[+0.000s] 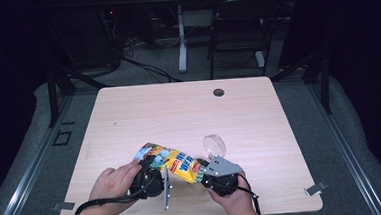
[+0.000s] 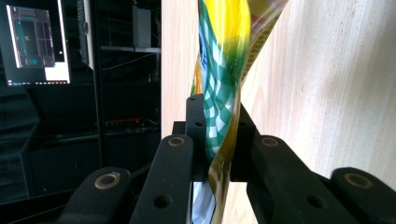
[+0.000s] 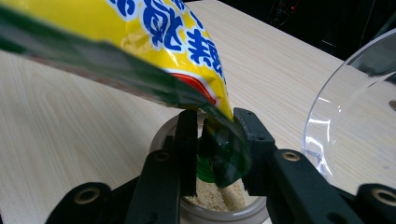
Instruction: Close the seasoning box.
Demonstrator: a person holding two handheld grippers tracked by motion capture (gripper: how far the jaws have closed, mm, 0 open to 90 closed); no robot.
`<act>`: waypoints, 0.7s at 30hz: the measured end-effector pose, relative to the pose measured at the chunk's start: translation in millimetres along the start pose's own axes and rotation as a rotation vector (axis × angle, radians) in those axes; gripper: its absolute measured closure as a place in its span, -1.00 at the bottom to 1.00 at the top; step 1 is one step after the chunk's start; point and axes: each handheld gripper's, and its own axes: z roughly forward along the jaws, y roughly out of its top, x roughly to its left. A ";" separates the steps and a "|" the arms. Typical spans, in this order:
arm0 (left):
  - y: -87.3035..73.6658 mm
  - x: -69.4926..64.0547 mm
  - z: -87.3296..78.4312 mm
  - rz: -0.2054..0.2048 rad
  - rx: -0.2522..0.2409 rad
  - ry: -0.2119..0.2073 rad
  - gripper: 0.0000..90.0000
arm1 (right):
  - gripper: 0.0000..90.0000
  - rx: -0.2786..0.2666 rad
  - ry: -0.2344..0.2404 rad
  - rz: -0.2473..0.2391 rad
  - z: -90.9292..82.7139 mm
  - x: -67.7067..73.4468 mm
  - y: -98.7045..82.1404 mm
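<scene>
A yellow snack bag (image 1: 174, 163) with blue lettering and a green checked end hangs stretched between both grippers over the near part of the wooden table (image 1: 178, 108). My left gripper (image 2: 219, 135) is shut on the checked end of the bag (image 2: 224, 93); from above that gripper (image 1: 154, 166) sits at the bag's left end. My right gripper (image 3: 215, 140) is shut on the dark green corner of the bag (image 3: 159, 28), which points down into a small round jar (image 3: 224, 215) holding beige powder (image 3: 210, 192). In the high view, the right gripper (image 1: 206, 174) covers the jar.
A clear round plastic piece (image 1: 214, 145) stands tilted just behind the right gripper, and its rim (image 3: 355, 107) curves close to the right jaw. A cable hole (image 1: 218, 92) lies near the table's far edge. A dark chair (image 1: 236, 29) stands beyond the table.
</scene>
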 end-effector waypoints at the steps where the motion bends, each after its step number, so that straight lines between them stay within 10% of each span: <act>1: -0.5 0.0 0.3 -0.001 -0.004 0.002 0.84 | 0.60 -0.002 0.001 0.001 0.0 0.0 0.2; 21: -19.1 -14.6 15.3 -0.217 -0.049 -0.082 0.83 | 0.60 -0.035 -0.003 -0.006 -0.1 -0.4 5.5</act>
